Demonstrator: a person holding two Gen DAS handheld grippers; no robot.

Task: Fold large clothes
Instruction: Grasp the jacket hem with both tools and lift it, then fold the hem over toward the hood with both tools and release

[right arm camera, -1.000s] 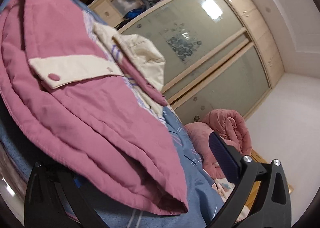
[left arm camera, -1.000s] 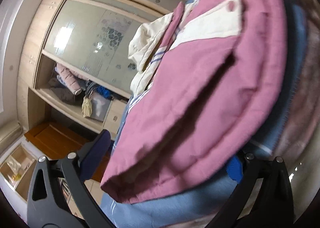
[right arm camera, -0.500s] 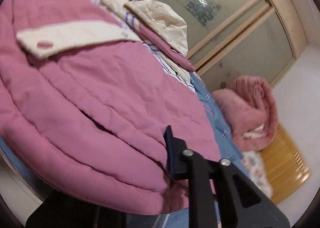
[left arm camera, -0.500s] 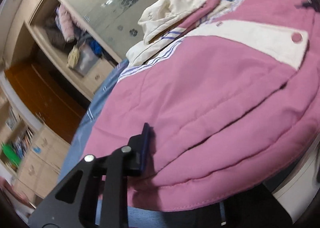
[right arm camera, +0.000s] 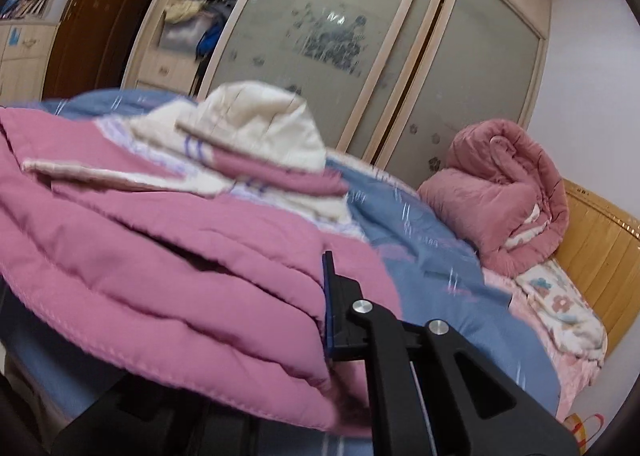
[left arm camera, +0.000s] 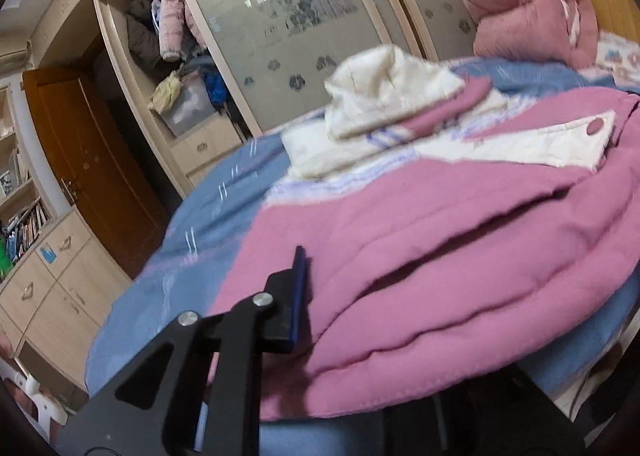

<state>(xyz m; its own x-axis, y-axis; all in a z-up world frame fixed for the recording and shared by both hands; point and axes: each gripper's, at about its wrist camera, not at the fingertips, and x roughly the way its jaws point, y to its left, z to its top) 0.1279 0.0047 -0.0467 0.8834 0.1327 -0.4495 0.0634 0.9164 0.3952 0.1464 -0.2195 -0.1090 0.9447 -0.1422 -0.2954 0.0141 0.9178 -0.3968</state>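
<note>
A pink padded jacket with cream trim and a cream hood (left arm camera: pixel 384 103) lies folded on the blue bedspread (left arm camera: pixel 192 223). In the left wrist view the jacket (left arm camera: pixel 460 256) fills the lower right; my left gripper (left arm camera: pixel 360 360) is shut on its near hem, with one finger (left arm camera: pixel 294 296) on top and the other hidden under the fabric. In the right wrist view the jacket (right arm camera: pixel 160 256) fills the left; my right gripper (right arm camera: pixel 296 360) is shut on its near hem, one finger (right arm camera: pixel 336 308) showing, the other hidden below.
A rolled pink quilt (right arm camera: pixel 504 191) lies at the bed's far end by a wooden headboard (right arm camera: pixel 596 240). A wardrobe with frosted sliding doors (left arm camera: pixel 304 27) and an open, clothes-filled section stands behind the bed. A brown door (left arm camera: pixel 92 167) and drawers (left arm camera: pixel 52 288) are at left.
Both grippers closed on the jacket's near hem, having been open a second ago. Both views tilted upright and pulled back, so more of the bed and room shows.
</note>
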